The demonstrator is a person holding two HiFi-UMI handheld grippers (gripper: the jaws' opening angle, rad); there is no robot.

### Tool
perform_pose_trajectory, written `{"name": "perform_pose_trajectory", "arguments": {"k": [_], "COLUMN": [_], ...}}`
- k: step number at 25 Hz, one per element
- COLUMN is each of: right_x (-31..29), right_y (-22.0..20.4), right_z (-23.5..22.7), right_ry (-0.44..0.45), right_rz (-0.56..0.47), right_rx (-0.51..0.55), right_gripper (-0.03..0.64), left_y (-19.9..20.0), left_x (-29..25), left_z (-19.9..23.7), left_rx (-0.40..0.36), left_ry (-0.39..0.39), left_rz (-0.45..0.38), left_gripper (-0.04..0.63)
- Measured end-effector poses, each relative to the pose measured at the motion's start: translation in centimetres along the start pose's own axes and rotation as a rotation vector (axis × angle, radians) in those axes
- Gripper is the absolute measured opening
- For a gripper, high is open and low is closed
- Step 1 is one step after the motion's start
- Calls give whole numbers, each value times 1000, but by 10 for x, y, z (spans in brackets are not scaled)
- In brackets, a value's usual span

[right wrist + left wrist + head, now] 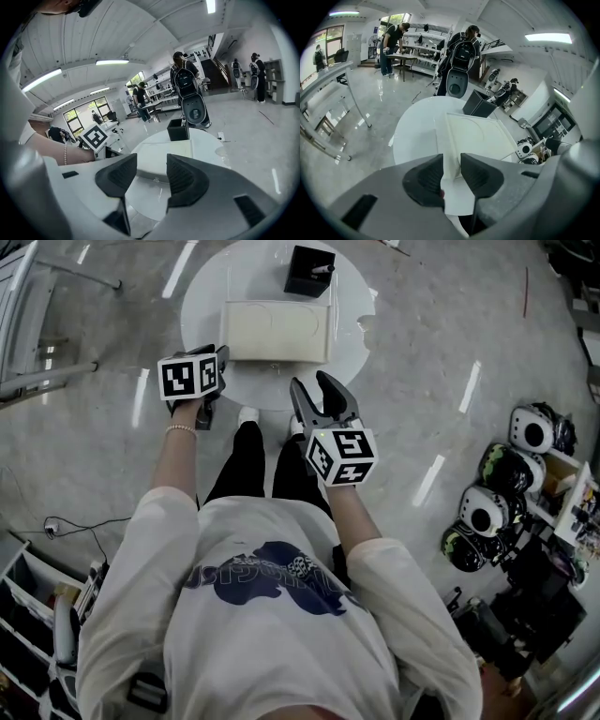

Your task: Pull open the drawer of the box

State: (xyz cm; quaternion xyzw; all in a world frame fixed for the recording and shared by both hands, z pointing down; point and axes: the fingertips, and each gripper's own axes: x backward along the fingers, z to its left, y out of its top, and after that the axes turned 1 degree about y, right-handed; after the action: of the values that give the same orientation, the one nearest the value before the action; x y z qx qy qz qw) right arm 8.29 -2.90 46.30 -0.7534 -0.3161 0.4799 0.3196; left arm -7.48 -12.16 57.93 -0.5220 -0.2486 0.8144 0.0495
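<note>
Box (277,331) lies crosswise on tabletop (208,296), drawer front toward the tongs. Left tongs (451,164) nearer, at its left front corner; right tongs (151,161) farther back. Both apart, empty.

One table (202,296), one box (277,331), one black bin (307,273).

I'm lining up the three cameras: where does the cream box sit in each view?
Head view: cream box at top centre, on the round table.
Left gripper view: box at centre, slightly right.
Right gripper view: box just below centre.
Shared landmark: the black container behind the box.
</note>
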Motion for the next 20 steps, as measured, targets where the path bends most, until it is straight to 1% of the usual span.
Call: {"name": "perform_pose_trajectory", "arguments": {"k": [5,8,10,13,20], "right_x": [-11,-18,-24,-33,-62], "right_y": [-16,-25,-35,-53,-89], "right_z": [1,-1,-2,-5,-7], "right_ry": [-6,-16,-25,-26,11], "right_rz": [47,89,136,232,421], "right_rx": [-14,-22,-35,-63,-144], "right_gripper": [186,190,190,190,193], "left_y": [0,0,0,0,-1], "left_x": [-3,-5,-6,-5,-6], "left_z": [1,-1,-2,-2,-1], "left_rx": [-5,18,47,71,89], "left_ry": [-21,-42,-53,-54,-58], "left_rz": [18,29,37,44,45], "left_gripper": [114,101,69,67,67]}}
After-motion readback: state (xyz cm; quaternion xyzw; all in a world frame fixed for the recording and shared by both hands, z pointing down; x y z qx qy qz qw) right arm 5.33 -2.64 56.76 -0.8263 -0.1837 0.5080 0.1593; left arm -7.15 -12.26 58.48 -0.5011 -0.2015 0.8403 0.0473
